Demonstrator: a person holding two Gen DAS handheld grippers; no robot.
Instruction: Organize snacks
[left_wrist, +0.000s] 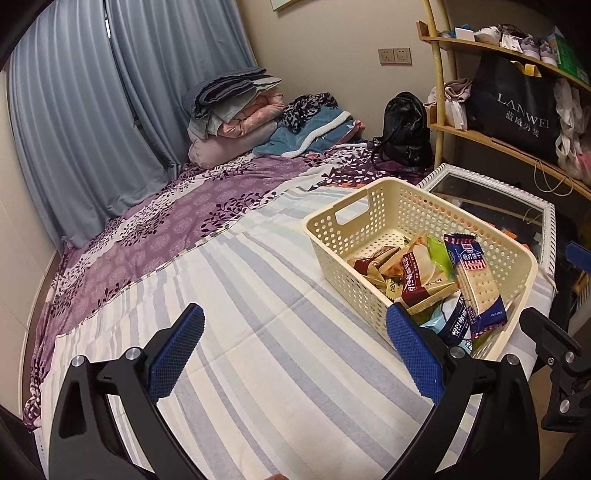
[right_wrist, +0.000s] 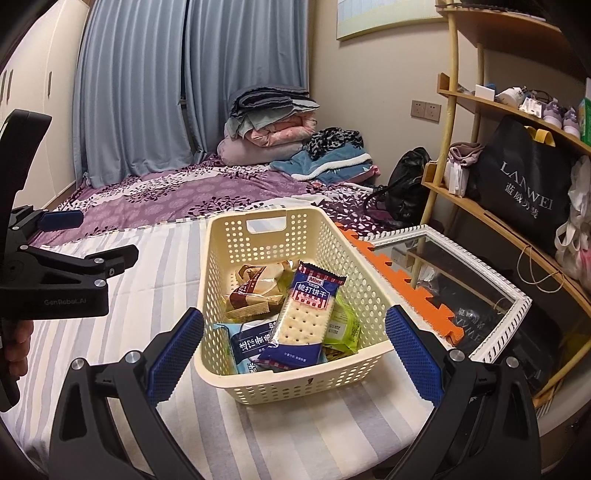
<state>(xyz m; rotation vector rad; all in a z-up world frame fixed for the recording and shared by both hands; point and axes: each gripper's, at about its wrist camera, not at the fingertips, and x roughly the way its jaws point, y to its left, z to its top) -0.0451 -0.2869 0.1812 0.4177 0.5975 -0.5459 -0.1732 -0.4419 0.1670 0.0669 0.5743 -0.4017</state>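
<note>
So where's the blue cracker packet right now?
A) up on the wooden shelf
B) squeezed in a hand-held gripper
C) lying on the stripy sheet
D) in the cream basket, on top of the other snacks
D: the blue cracker packet leans on top of the other snacks inside the cream basket, and both hand-held grippers are open and hold nothing.

Both wrist views near, sharing basket (left_wrist: 417, 206)

— How does the left gripper (left_wrist: 295, 350) stand?
— Jaws spread wide at the bottom of its own frame, blue pads (left_wrist: 177, 354) facing each other, nothing between them. It also shows at the left edge of the right wrist view, a hand (right_wrist: 16, 345) on its handle.
— And the right gripper (right_wrist: 294, 350)?
— Equally wide, gripping nothing.
</note>
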